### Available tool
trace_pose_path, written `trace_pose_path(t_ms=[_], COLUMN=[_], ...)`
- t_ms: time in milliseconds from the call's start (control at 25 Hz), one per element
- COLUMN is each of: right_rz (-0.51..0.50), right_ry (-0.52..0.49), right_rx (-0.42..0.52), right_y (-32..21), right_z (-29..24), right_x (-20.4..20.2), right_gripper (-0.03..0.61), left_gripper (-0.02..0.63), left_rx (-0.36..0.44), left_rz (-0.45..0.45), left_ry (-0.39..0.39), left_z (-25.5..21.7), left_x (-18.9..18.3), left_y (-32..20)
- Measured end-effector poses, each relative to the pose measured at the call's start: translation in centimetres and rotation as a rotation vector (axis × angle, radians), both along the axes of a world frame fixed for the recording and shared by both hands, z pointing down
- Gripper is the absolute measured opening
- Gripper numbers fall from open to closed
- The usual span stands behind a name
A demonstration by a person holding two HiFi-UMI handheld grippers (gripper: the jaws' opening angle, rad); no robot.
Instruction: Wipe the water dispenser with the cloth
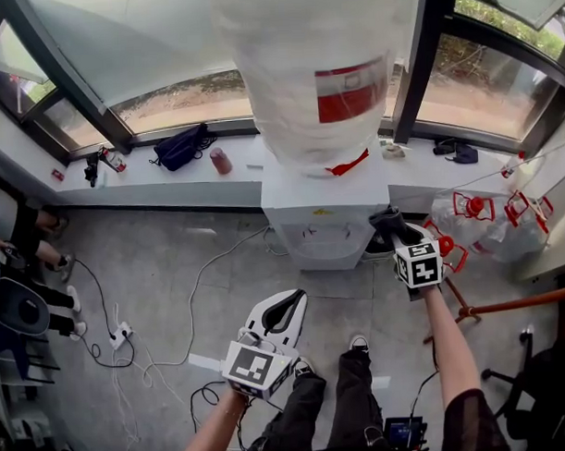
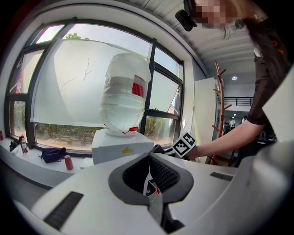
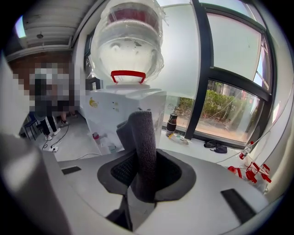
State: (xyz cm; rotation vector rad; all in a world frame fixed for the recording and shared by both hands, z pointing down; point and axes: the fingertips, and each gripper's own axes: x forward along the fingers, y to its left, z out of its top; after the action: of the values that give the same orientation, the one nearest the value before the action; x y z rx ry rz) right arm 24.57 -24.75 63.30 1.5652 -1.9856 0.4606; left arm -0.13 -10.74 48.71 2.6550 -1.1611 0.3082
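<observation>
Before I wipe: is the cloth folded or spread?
Folded: the cloth stands as a thick roll clamped in the right gripper.

- The big clear plastic water bottle (image 1: 305, 71) ran off the head view's top edge.
- The lower end of the dark grey folded cloth (image 3: 143, 137) was hidden between the right tool's (image 3: 146, 176) jaws.

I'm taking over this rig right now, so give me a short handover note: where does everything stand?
Left claw: shut, empty, held low in front of the water dispenser.
Right claw: shut on the dark cloth, raised by the dispenser's right front corner; contact unclear.
Done: cloth is in grip.
Left: wipe the dispenser; no wiped area shows.
</observation>
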Motion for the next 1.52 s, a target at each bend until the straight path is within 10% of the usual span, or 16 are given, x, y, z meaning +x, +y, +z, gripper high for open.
trace_pose_path(t_ms=[1000, 1520], right_rz=[-0.284, -0.239], right_ry=[-0.161, -0.081], right_rx=[-0.110, -0.138], right_y=[2.2, -1.9], right_z=[9.4, 17.1], right_x=[-26.7, -24.1], right_gripper=[0.114, 0.114], left_gripper=[0.018, 0.018], left_rx=[-0.021, -0.011], left_rz=[-0.116, -0.099], left_ry=[-0.008, -0.003], left_z=[2.7, 8.7], left_x=[-11.0, -10.7], left_y=[-1.4, -2.4])
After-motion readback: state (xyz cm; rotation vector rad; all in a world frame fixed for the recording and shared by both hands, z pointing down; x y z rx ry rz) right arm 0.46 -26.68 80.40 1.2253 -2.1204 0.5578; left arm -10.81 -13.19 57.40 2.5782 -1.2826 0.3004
